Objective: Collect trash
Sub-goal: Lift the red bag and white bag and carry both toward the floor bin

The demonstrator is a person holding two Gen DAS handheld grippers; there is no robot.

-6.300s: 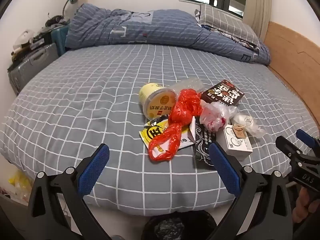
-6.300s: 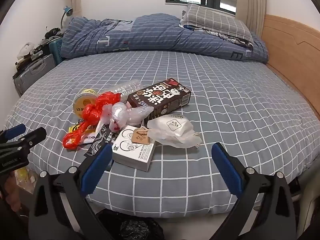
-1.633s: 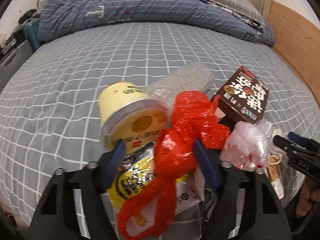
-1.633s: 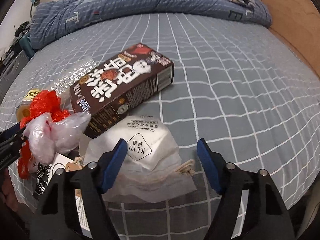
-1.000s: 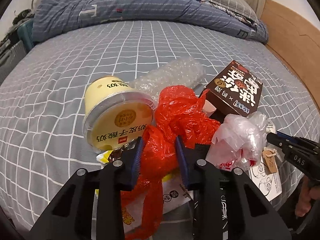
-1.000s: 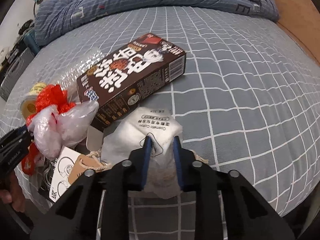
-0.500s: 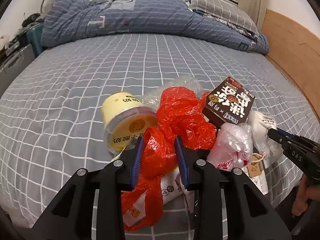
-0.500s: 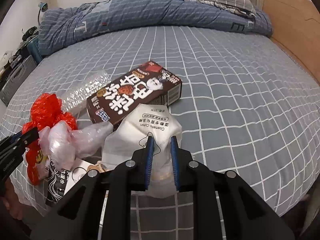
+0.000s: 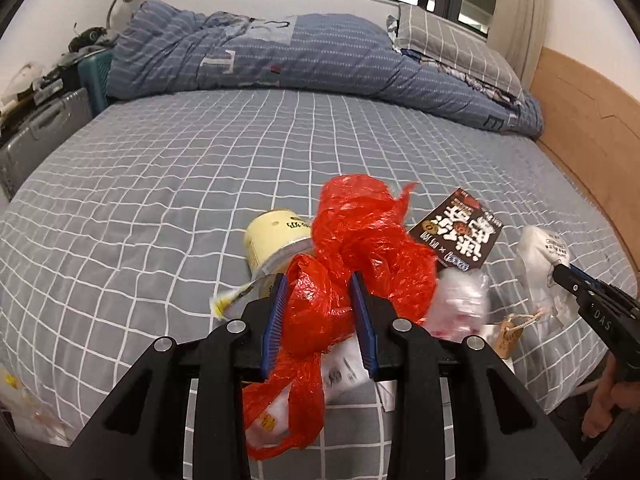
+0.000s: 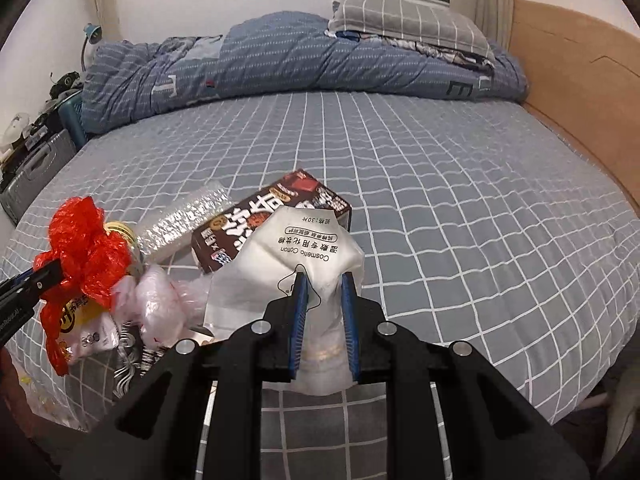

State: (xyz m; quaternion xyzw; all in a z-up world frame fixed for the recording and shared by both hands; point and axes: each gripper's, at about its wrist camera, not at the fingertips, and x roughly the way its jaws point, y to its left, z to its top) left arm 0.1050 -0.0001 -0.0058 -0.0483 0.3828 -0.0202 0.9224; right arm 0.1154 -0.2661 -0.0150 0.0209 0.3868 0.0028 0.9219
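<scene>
Both loads lifted off grey checked bed sheet (image 10: 460, 216) since earlier frame. My left gripper (image 9: 322, 312) clenched on crumpled red plastic bag (image 9: 360, 240); right gripper (image 10: 323, 312) clenched on white cosmetic-cotton pouch (image 10: 304, 248). Keep squeeze firm; raise till dangling tails hang above sheet.

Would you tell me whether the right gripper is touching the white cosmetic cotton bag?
Touching. In the right wrist view, the right gripper has both blue pads pressed against the white cosmetic cotton bag, whose plastic is pinched between them with no gap showing.
</scene>
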